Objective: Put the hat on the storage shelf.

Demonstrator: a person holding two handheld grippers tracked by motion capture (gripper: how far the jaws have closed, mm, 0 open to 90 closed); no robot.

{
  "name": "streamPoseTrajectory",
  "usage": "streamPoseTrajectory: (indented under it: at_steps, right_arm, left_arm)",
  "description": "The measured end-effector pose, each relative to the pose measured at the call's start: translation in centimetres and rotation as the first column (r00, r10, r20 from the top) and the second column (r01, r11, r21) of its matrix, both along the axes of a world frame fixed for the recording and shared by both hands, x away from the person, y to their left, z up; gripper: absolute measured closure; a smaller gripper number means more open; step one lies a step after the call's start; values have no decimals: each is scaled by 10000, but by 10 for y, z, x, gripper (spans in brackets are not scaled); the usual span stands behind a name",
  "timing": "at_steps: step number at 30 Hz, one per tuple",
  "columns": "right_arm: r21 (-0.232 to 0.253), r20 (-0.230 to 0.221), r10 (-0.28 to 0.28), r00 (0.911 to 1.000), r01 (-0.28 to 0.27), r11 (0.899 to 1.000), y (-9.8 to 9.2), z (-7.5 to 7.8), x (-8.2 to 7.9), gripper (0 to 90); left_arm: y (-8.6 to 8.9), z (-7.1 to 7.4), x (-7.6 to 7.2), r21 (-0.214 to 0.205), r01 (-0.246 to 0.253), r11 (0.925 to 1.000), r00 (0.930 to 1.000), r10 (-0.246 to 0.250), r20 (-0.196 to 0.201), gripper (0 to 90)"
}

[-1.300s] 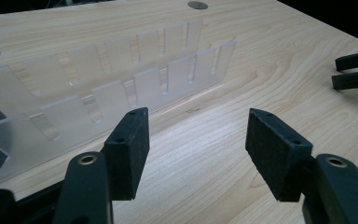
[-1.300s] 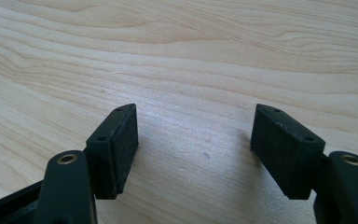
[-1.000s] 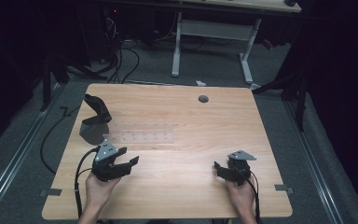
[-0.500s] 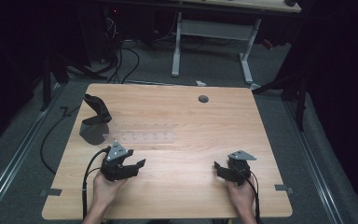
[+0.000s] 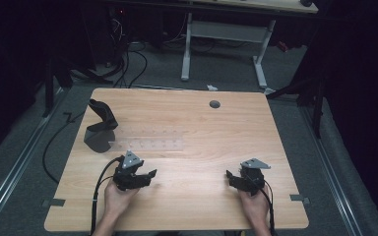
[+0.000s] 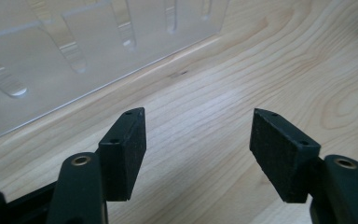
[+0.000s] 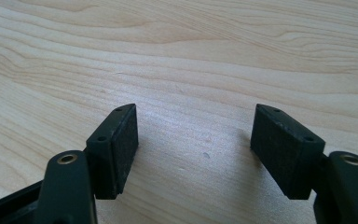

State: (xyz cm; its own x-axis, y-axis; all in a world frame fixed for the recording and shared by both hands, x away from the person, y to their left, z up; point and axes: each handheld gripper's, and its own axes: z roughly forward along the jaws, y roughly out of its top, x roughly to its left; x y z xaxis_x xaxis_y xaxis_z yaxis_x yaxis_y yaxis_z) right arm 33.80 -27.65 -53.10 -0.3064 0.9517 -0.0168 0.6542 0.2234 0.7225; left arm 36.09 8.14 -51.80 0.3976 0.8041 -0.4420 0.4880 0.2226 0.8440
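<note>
A clear plastic tray [image 5: 147, 144] with rows of small slots lies flat on the left half of the wooden table [image 5: 211, 137]. My left gripper [image 5: 149, 175] is low over the table just in front of the tray, open with nothing between its pads. In the left gripper view, the left gripper [image 6: 198, 122] points at bare wood, with the tray [image 6: 51, 60] close behind at upper left. My right gripper [image 5: 231, 178] rests near the front right of the table, open and empty. Under the right gripper [image 7: 195, 117] there is just wood grain.
A black curved stand [image 5: 101, 128] on a round base sits at the tray's left end. A small round grommet hole [image 5: 214, 104] is near the table's far edge. A second desk frame [image 5: 224, 44] and cables stand on the floor beyond.
My left gripper has moved to the right and sunk lower toward the table, ending just in front of the clear tray. The right gripper has stayed still.
</note>
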Motion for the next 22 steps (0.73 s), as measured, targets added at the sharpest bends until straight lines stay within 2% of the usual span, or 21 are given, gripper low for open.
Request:
streamPoseTrajectory:
  at_steps: [8, 12, 13, 15, 22]
  right_arm:
    - [3, 0, 1, 10000, -1, 10000, 0, 0, 0, 323]
    - [0, 1, 5, 10000, -5, 10000, 0, 0, 0, 323]
    - [0, 0, 3, 10000, -3, 10000, 0, 0, 0, 323]
    - [3, -2, 11, 10000, -11, 10000, 0, 0, 0, 323]
    - [0, -1, 10, 10000, -10, 10000, 0, 0, 0, 323]
  left_arm:
    - [-8, -15, 8, 608, -137, 9981, 9999, 142, -68, 359]
    - [-10, -24, 13, 1053, -349, 9938, 9994, 346, 48, 359]
    - [-10, -26, 15, 1001, -391, 9942, 9992, 389, 40, 358]
    - [-8, -28, 16, 577, -521, 9970, 9986, 524, -31, 340]
    - [-8, -28, 16, 569, -593, 9966, 9982, 596, -37, 306]
